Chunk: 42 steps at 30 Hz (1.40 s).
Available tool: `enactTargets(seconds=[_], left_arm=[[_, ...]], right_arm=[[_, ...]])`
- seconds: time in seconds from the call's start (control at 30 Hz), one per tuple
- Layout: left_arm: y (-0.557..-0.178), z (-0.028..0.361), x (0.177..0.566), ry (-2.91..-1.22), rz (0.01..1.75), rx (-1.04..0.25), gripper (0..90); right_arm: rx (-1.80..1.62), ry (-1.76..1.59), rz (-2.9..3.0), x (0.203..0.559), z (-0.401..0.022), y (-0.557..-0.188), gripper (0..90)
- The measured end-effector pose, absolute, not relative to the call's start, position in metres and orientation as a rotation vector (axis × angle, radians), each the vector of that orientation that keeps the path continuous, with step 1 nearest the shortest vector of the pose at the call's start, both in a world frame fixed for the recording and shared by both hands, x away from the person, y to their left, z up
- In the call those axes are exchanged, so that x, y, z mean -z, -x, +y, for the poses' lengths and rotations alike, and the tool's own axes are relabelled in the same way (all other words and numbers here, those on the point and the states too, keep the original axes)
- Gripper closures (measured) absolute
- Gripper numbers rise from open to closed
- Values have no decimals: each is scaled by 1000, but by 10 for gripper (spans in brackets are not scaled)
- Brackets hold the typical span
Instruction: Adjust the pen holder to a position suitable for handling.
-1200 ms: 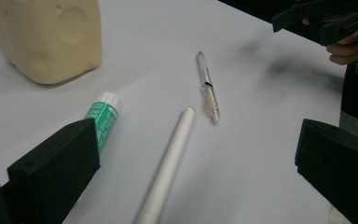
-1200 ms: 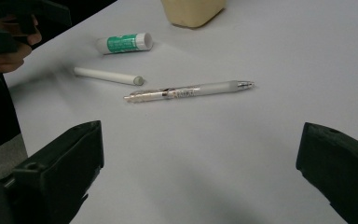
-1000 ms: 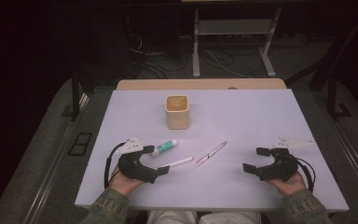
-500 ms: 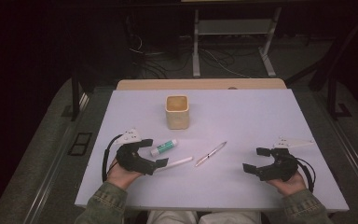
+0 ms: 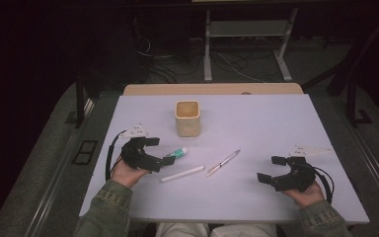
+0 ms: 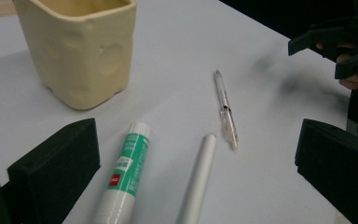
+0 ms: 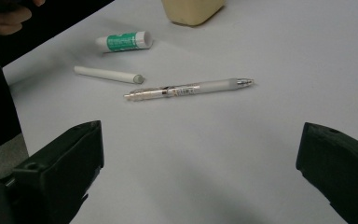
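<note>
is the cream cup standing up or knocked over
Upright: the cream cup stands on its base on the table, mouth facing up.

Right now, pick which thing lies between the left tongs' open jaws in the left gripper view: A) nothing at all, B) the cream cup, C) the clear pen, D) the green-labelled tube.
D: the green-labelled tube lies on the table between the wide-apart jaws of the left tongs, next to the white stick; the clear pen and the cream cup lie farther out.
</note>
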<state>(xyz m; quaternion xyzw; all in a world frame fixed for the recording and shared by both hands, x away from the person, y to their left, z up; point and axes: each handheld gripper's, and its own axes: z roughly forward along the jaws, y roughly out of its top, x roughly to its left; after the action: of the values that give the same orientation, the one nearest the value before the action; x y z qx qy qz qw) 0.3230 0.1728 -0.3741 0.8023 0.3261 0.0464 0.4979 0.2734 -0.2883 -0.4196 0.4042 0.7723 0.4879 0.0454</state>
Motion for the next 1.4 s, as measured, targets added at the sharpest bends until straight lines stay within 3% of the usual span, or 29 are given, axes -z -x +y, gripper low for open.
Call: enactTargets(seconds=[1.4], left_arm=[[-398, 194, 362, -1937, 948, -135, 17]], right_arm=[[-1497, -1239, 2354, 420, -289, -274, 4]])
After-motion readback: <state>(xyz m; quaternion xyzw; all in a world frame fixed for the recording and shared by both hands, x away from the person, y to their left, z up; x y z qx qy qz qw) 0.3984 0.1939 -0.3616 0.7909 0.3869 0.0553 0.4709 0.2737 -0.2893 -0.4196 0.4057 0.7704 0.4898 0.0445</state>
